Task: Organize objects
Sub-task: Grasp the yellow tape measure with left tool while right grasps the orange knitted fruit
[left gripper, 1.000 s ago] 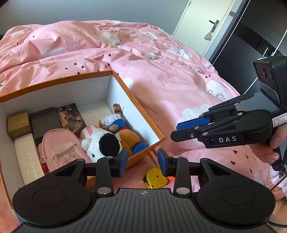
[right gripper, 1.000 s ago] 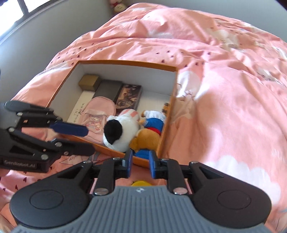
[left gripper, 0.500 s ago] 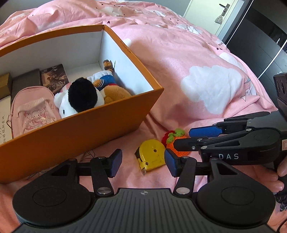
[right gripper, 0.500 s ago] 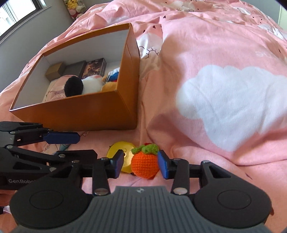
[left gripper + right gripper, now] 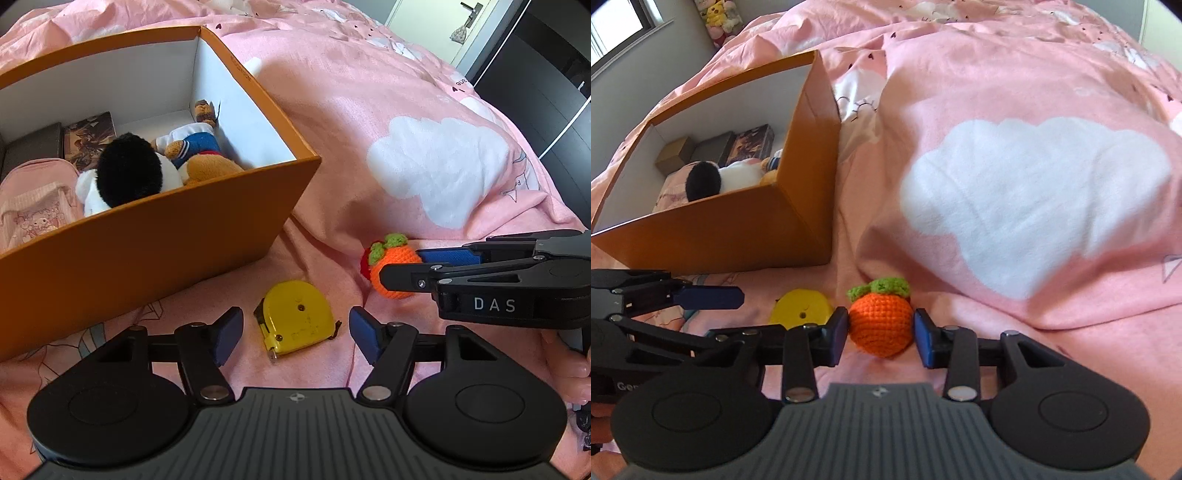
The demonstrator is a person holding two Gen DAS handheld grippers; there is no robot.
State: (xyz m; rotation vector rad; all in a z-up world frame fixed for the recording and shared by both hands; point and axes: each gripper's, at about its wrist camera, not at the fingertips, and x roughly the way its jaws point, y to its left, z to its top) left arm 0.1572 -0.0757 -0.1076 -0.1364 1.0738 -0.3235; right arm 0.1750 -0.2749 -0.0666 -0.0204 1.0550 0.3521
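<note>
Right now my right hand-held gripper (image 5: 881, 334) sits spread around the crocheted orange (image 5: 880, 322) on the bed, its fingers flanking it, not yet pinching. My left hand-held gripper (image 5: 295, 334), also spread, faces the yellow tape measure (image 5: 297, 317) straight ahead, body lying flat; the orange box (image 5: 155, 236) stands beyond, to the left.

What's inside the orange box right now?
In the box: black-and-white plush, bear plush, pink pouch, dark boxes, tan box. Its front wall and the plushes cover whatever lies beneath.
</note>
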